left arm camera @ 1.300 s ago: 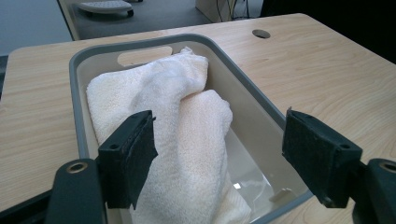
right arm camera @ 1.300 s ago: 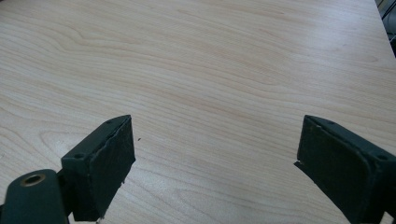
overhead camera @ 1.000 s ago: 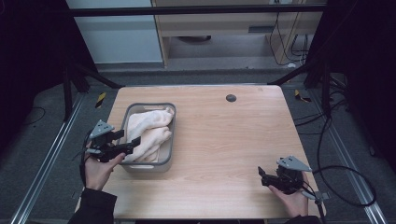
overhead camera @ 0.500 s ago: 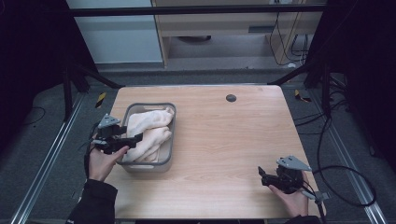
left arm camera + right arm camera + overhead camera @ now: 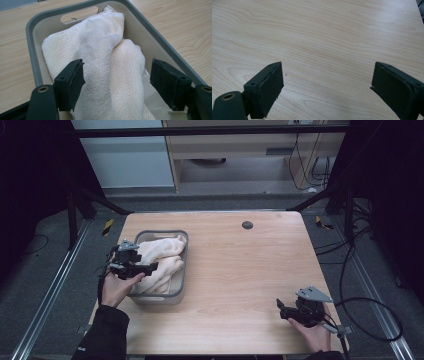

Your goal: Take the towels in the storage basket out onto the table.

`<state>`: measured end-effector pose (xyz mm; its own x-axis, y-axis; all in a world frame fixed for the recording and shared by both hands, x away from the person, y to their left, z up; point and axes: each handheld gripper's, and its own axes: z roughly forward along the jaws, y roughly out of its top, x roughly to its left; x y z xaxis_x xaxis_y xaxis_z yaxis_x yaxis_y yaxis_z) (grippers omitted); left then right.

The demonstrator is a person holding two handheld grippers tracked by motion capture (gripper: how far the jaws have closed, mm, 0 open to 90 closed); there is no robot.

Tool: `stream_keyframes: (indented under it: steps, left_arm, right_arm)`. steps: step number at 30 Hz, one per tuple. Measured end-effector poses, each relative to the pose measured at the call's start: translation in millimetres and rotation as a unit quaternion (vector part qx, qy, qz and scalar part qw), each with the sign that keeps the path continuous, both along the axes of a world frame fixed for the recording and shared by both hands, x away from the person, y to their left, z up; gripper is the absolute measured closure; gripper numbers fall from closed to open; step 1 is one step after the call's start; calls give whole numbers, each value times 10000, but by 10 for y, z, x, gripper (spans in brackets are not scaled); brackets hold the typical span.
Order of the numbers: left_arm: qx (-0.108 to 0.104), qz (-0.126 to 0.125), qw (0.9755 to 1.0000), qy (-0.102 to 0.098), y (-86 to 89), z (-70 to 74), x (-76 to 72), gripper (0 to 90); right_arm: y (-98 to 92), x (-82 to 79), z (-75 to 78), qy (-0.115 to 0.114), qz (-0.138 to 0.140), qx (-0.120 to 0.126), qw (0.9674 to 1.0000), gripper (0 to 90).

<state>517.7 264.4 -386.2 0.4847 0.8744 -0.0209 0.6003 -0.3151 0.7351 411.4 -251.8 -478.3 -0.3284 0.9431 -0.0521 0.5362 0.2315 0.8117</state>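
Over the left side of the light wooden table (image 5: pixel 240 270), in the high view, the left gripper (image 5: pixel 150 266) hangs above the cream terry towel (image 5: pixel 160 260) that lies bundled in the grey rectangular plastic basket (image 5: pixel 182 270). The basket sits directly under this gripper, close to the table's left edge. The right gripper (image 5: pixel 281 309) rests low near the table's front right corner, well apart from the basket, with a wide stretch of bare wood between the two. A small dark round disc (image 5: pixel 247 225) lies far ahead of both, near the table's back edge.

In the left gripper view, the left gripper (image 5: pixel 116 82) stands wide open, its pads either side of the towel's (image 5: pixel 110 62) folded hump, the left pad just against the cloth. The basket's (image 5: pixel 32 50) rim and handle slot lie ahead. No writing can be read.

In the right gripper view, the right gripper (image 5: pixel 325 85) is spread open over bare table (image 5: pixel 324 37), holding nothing.
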Motion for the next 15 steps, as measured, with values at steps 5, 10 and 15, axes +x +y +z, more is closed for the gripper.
stream_keyframes:
  steps: [5, 10, 15]
  left_arm:
    - [142, 6, 9998, 130, -13, -46, 63, 288]
    - [307, -8, 9992, 249, -13, -88, 112, 314]
    - [512, 5, 9981, 341, -18, -122, 143, 333]
  right_arm:
    - [1, 4, -4, -3, 17, -21, 10000, 103]
    - [4, 9, -10, 20, 34, -35, 10000, 102]
    - [7, 9, -11, 39, 39, -24, 10000, 101]
